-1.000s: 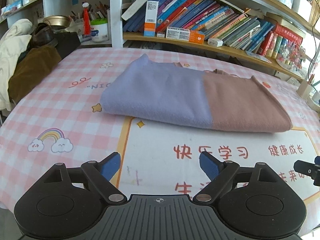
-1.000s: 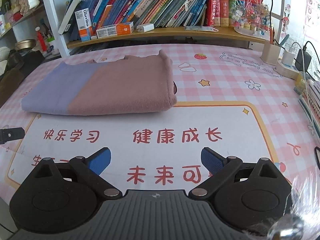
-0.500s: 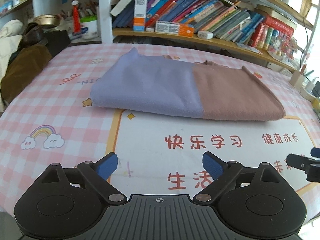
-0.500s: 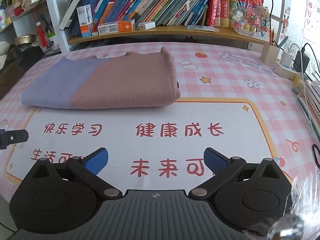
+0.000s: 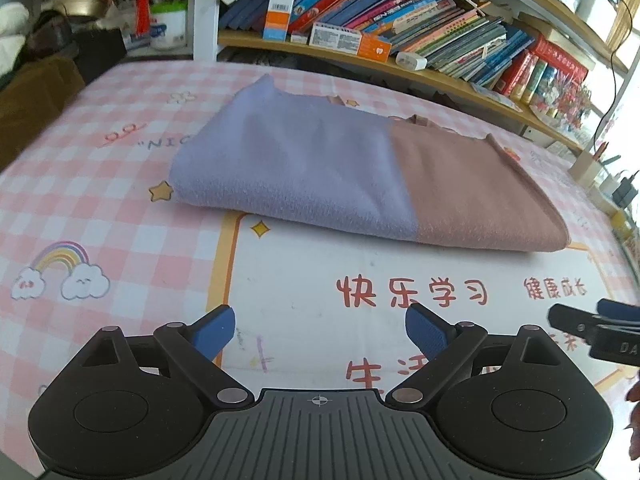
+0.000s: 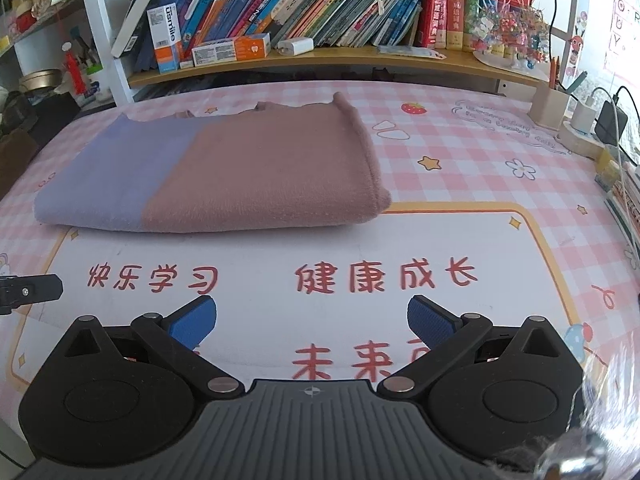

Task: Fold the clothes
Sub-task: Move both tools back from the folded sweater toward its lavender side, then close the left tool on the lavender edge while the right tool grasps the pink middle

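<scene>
Fingers on both grippers spread wide, holding nothing.

1. Illumination is bright, even daylight; both views are well exposed.
2. In the right wrist view the upper right corner, right of the bookshelf, is overexposed to near white.
3. The folded garment casts only a thin, soft shadow along its near edge on the tablecloth.
4. Fisheye distortion bows the bookshelf into a curve; image corners are dark.
5. A blurred, glaring translucent smear covers the lower right corner of the right wrist view.
6. The garment shows slight softness in the left wrist view.
</scene>
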